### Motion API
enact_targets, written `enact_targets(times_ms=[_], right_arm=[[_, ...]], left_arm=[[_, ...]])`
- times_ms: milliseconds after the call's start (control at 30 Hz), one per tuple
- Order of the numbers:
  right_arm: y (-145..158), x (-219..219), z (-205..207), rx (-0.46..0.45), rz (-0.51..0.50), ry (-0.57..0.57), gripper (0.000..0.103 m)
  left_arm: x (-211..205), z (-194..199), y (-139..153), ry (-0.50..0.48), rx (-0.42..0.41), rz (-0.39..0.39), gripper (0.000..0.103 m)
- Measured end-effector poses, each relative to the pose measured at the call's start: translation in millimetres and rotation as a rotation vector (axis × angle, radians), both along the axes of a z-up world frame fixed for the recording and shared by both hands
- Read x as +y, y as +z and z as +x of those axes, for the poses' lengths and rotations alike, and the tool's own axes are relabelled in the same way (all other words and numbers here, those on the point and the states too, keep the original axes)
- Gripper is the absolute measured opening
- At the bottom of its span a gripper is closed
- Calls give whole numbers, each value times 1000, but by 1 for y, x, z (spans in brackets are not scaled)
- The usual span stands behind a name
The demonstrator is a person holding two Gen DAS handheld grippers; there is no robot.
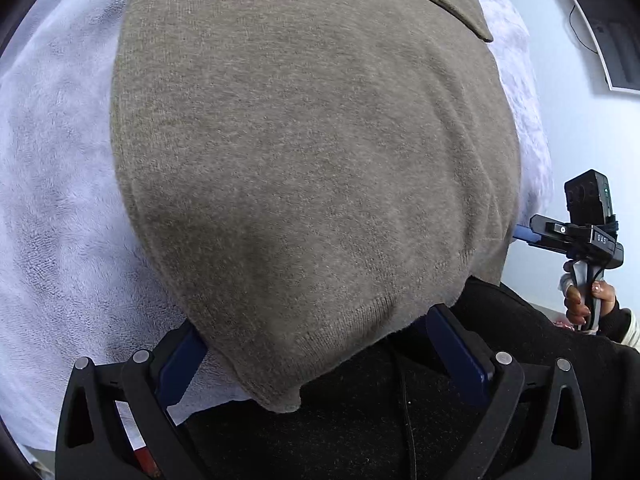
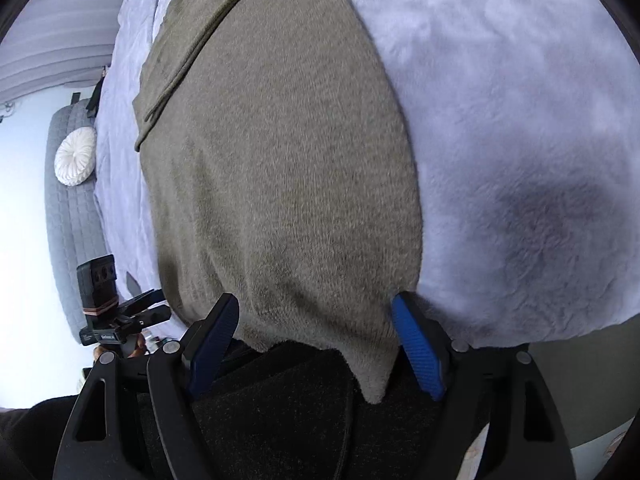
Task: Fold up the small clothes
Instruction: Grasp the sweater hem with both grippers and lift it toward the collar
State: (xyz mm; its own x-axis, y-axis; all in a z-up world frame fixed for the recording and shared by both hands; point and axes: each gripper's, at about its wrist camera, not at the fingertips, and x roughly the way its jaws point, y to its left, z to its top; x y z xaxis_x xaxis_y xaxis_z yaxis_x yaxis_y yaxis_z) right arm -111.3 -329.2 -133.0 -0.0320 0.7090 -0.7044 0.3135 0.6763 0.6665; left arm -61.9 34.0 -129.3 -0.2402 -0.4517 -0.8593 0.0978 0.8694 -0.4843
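One pale blanket (image 2: 520, 120) covers the bed, filling both views. On it lies a taupe knit garment (image 1: 304, 160), its hem hanging over the near edge at 6 o'clock. The left gripper (image 1: 316, 356) straddles one hem corner, jaws spread wide, pads not pressing. The right gripper (image 2: 320, 344) is likewise released, its blue fingers (image 2: 416, 344) either side of the other corner. At 9 o'clock sits a round cushion (image 2: 76, 156).

A fluffy white blanket (image 2: 500, 120) covers the bed across the right of the right wrist frame. At left stands a grey quilted headboard (image 2: 68, 216) with 1 round white cushion (image 2: 75, 156); pale wall (image 1: 580, 128) at right.
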Motion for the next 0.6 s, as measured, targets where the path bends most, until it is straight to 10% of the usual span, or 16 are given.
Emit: enact_targets(times_ms=[200,600], right_arm=[[-2,24,-3,2,124,83,82],[-15,16,-20,61,33,63,82]], left_arm=[[-5,-11,2,5,1,-28,103],[-23,-22,-2,-18,50,4,103]])
